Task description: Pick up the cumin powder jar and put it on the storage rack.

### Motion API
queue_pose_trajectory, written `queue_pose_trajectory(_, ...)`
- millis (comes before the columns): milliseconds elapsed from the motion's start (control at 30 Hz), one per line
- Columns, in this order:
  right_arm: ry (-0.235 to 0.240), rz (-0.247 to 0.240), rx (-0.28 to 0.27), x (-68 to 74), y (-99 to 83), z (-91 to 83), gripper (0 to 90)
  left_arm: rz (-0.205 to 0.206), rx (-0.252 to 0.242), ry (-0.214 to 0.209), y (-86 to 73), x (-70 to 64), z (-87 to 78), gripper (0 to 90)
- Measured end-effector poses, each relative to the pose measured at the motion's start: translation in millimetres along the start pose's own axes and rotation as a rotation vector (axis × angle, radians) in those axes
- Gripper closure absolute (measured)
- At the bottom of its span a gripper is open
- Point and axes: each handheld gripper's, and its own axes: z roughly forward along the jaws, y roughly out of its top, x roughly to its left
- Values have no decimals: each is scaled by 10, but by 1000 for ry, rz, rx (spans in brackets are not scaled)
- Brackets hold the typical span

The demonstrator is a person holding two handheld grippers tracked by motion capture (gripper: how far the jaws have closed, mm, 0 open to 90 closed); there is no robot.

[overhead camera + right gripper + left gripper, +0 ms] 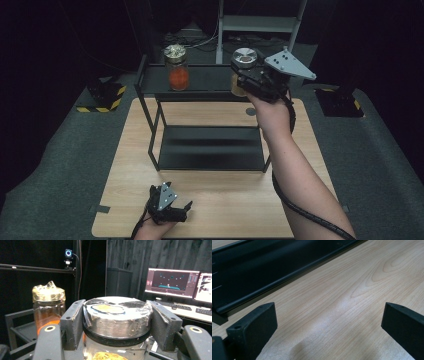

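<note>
The right claw [117, 325] is clamped on the silver lid of a glass jar of yellow-brown contents [243, 56], held at the black metal rack's top shelf [210, 80], probably for placing beside the orange-filled jar [177, 67]. The left claw [172, 210] rests apart on the wooden table [225, 200].

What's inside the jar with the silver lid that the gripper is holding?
Through the glass of the silver-lidded jar, just under the right gripper, something yellowish-brown and lumpy shows. The lid and jaws cover the rest, so I cannot tell how full it is.

Two jars on rack's [150, 120] top shelf: one jar [177, 67] left, other jar [243, 70] right. Rack sits on table [220, 210].
</note>
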Motion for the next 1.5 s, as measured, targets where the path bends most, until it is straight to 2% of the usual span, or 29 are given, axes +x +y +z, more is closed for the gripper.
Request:
queue_pose_trajectory(867, -49, 12, 13, 1, -32, 329, 344, -4, -9, -10, -16, 22, -8, 6)
queue_pose_trajectory(1500, -47, 15, 19, 2, -100, 423, 344, -6, -12, -8, -21, 21, -10, 6)
